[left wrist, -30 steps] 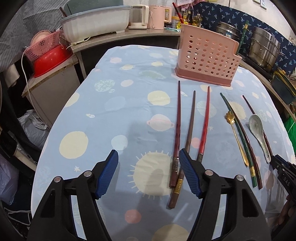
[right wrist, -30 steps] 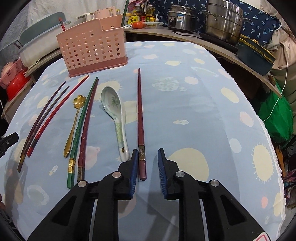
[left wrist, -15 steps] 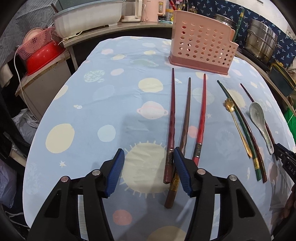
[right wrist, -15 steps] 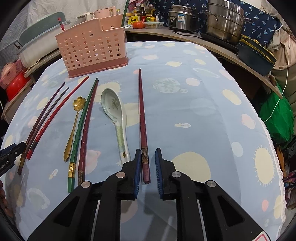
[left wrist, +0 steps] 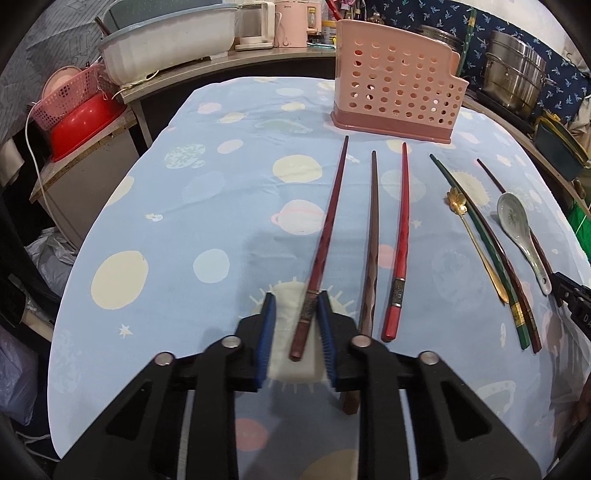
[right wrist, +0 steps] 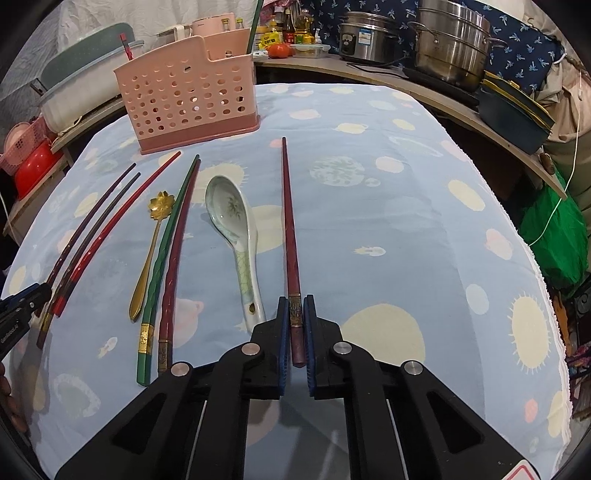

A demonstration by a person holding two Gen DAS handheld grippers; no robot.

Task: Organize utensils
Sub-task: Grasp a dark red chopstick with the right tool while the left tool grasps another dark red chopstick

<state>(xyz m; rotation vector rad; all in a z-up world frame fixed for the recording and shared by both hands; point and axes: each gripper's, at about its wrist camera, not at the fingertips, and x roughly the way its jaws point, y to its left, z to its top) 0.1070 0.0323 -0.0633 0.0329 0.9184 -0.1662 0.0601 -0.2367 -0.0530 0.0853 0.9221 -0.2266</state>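
Both grippers straddle chopstick ends well in front of the pink basket. The right gripper looks clamped on its dark red chopstick. The left gripper stands apart around another chopstick, perhaps touching one side. Gripped so near the end, either could swing or slip.

From my left wrist view, the butt end of the brown chopstick disappears under my left gripper, so I can't see where it ends. My right gripper is cut off by the frame's right edge there. From the right wrist view, my left gripper is clipped at the left edge, and it covers the ends of the dark chopsticks beside it. The inside of the pink holder is hidden behind its wall. Labels on the bottles are too small to read.
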